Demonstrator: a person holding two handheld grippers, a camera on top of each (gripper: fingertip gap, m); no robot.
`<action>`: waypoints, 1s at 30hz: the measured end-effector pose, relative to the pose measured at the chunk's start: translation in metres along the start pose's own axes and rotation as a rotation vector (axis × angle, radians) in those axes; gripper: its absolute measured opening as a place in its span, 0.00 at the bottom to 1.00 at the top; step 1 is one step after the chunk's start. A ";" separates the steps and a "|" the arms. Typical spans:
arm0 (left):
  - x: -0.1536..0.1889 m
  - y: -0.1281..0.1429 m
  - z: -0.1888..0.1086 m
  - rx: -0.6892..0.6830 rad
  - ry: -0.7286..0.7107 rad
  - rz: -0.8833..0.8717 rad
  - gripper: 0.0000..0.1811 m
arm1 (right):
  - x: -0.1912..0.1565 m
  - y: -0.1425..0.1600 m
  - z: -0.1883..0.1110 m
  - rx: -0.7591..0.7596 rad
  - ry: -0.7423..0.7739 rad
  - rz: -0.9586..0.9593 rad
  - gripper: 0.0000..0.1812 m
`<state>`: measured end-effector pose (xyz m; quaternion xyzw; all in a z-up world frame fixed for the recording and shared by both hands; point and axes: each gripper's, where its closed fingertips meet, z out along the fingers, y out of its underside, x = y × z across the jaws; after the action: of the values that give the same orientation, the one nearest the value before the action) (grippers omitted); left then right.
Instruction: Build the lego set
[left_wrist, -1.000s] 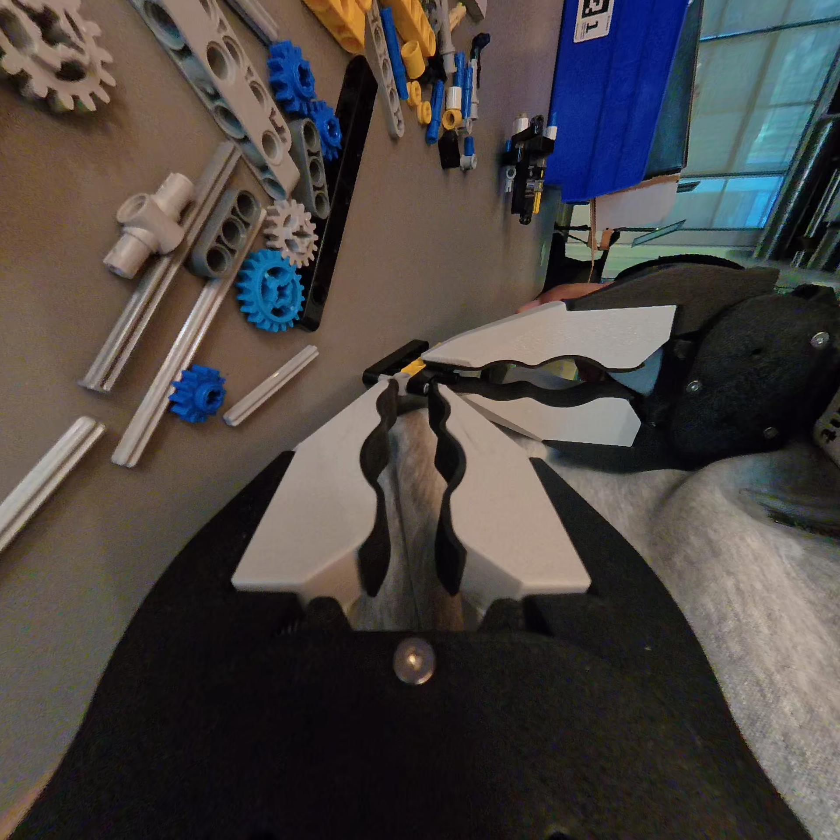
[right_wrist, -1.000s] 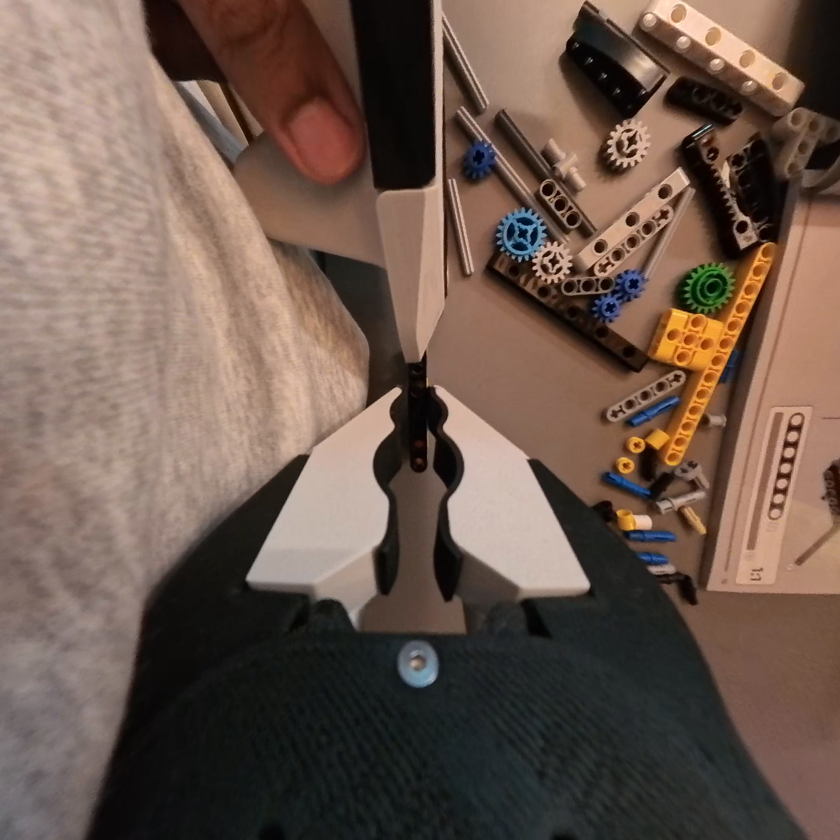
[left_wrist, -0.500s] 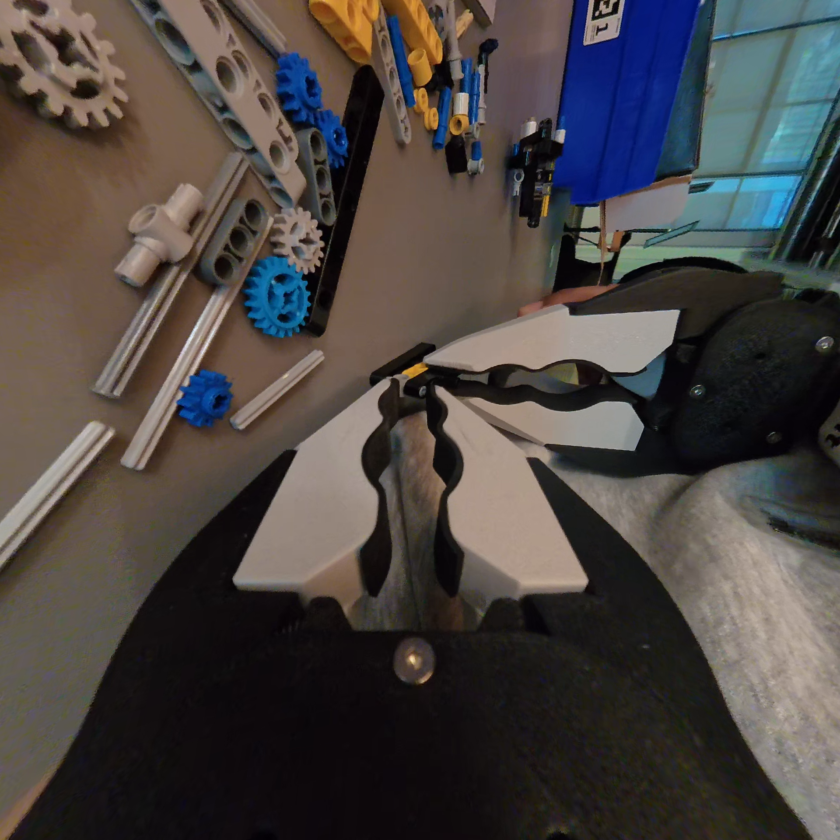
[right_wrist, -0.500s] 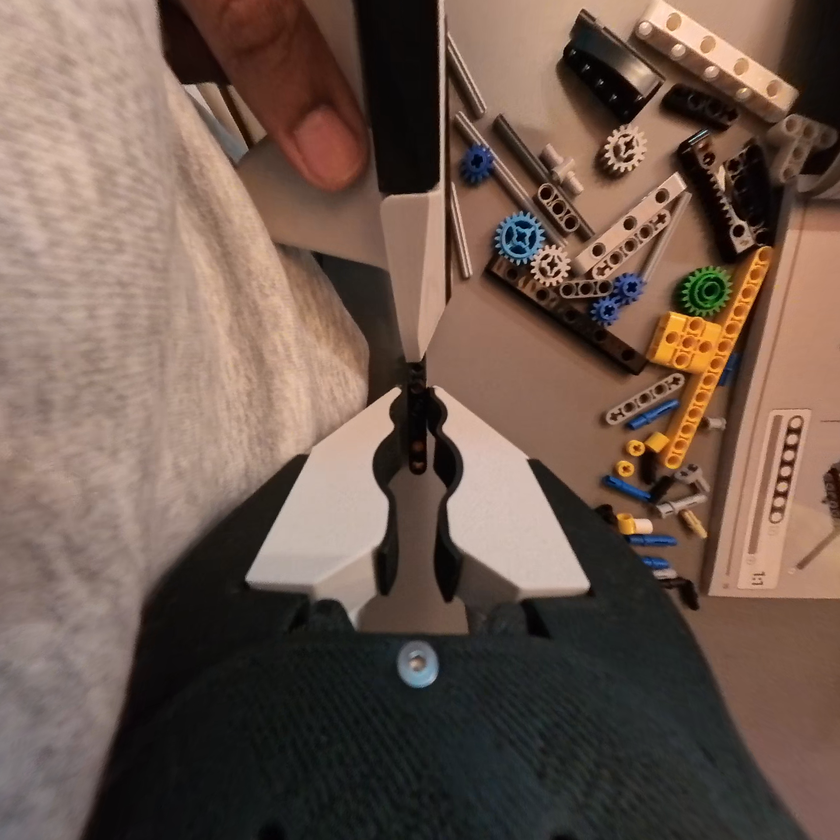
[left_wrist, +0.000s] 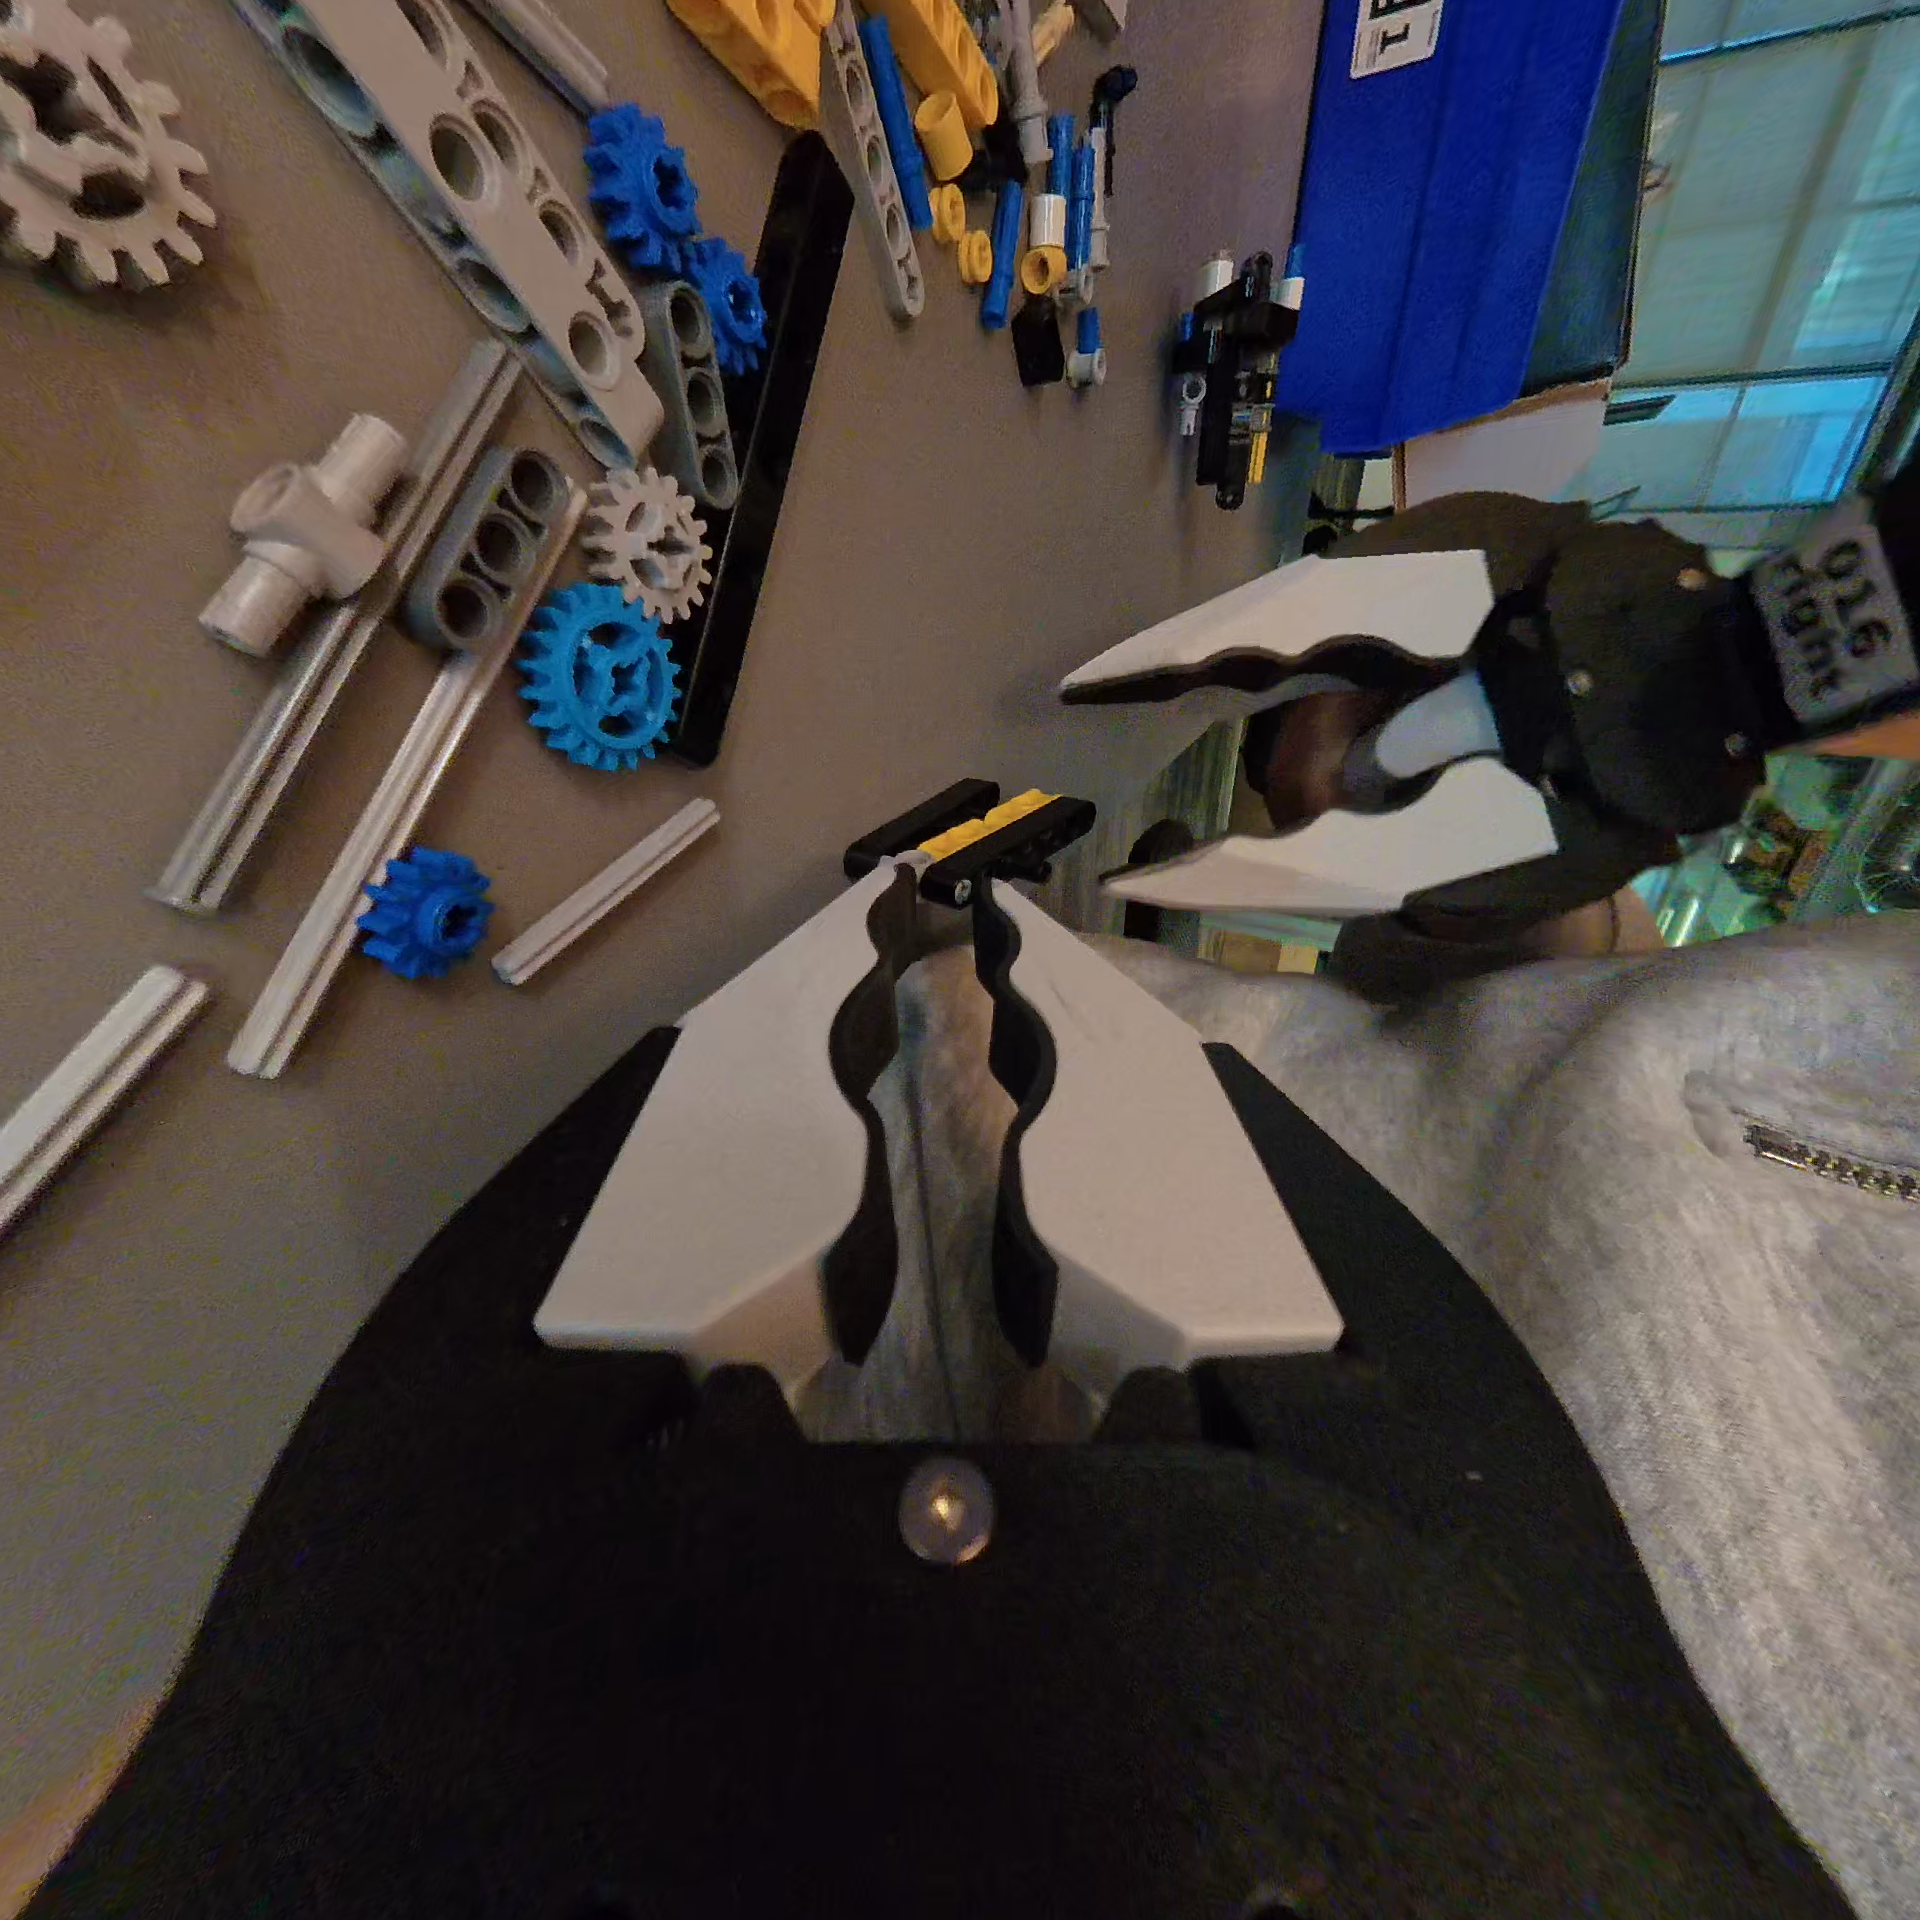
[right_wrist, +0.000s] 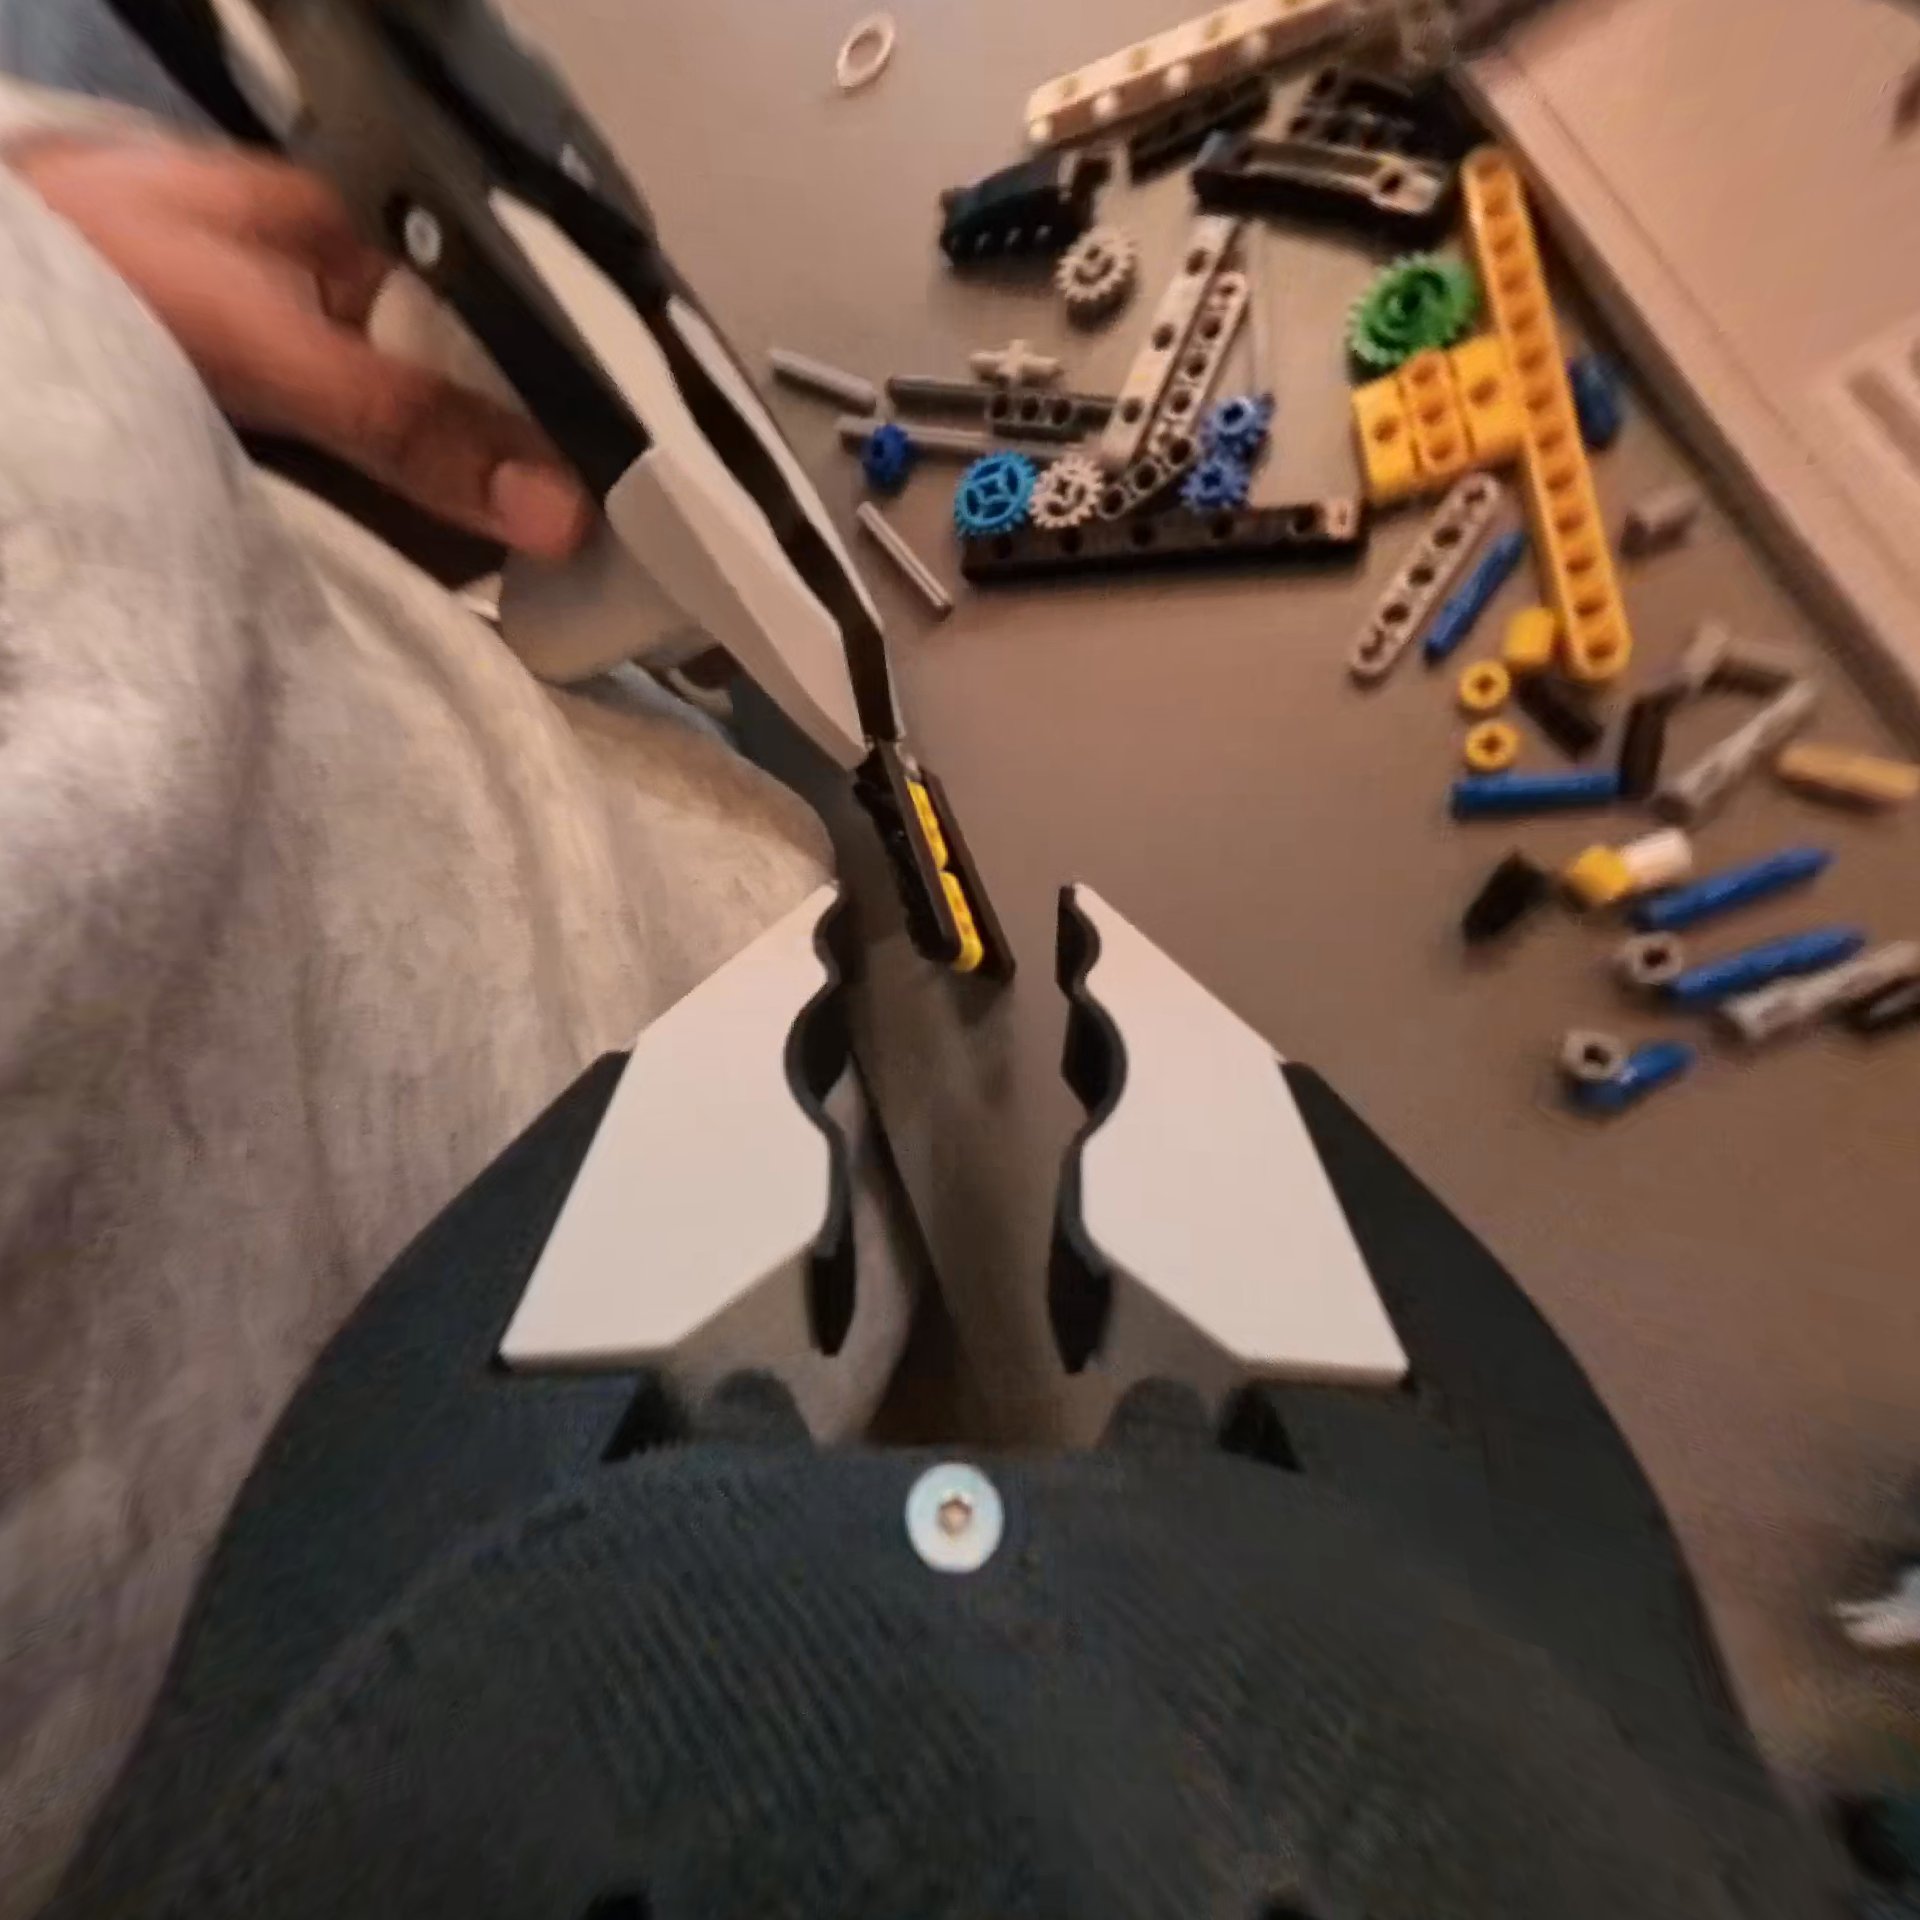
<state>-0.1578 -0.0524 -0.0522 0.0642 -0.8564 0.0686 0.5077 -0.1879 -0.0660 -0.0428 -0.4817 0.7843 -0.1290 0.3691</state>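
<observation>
My left gripper (left_wrist: 943, 881) is shut on a small black and yellow lego assembly (left_wrist: 982, 831), two black beams with yellow pieces between them, held at my fingertips above the table edge. It also shows in the right wrist view (right_wrist: 935, 868), held by the left gripper's fingers (right_wrist: 790, 644). My right gripper (right_wrist: 951, 904) is open and empty, its pads apart on either side of the assembly's free end without touching it. In the left wrist view the right gripper (left_wrist: 1091, 790) stands open just right of the assembly.
Loose lego parts lie on the brown table (left_wrist: 914, 540): blue gears (left_wrist: 601, 675), grey axles (left_wrist: 608, 888), a black beam (left_wrist: 769, 447), a yellow beam (right_wrist: 1548, 416), a green gear (right_wrist: 1413, 312), blue pins (right_wrist: 1725, 894). A blue box (left_wrist: 1455, 208) stands behind. A grey sleeve (right_wrist: 260, 831) is at left.
My right gripper was shut on the assembly; it has opened, let go and drawn back. The left gripper keeps hold of the assembly.
</observation>
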 end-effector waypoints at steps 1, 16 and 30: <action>0.000 0.000 0.000 0.002 -0.002 0.001 0.05 | 0.001 0.001 -0.002 0.038 -0.027 0.073 0.19; -0.001 0.001 0.002 0.010 -0.028 -0.003 0.07 | 0.001 0.014 0.008 0.167 -0.196 0.437 0.14; -0.001 0.001 0.003 0.007 0.000 -0.037 0.08 | -0.001 0.012 0.008 0.190 -0.286 0.505 0.09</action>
<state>-0.1599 -0.0521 -0.0543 0.0818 -0.8549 0.0619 0.5085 -0.1896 -0.0582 -0.0550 -0.2482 0.8038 -0.0368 0.5394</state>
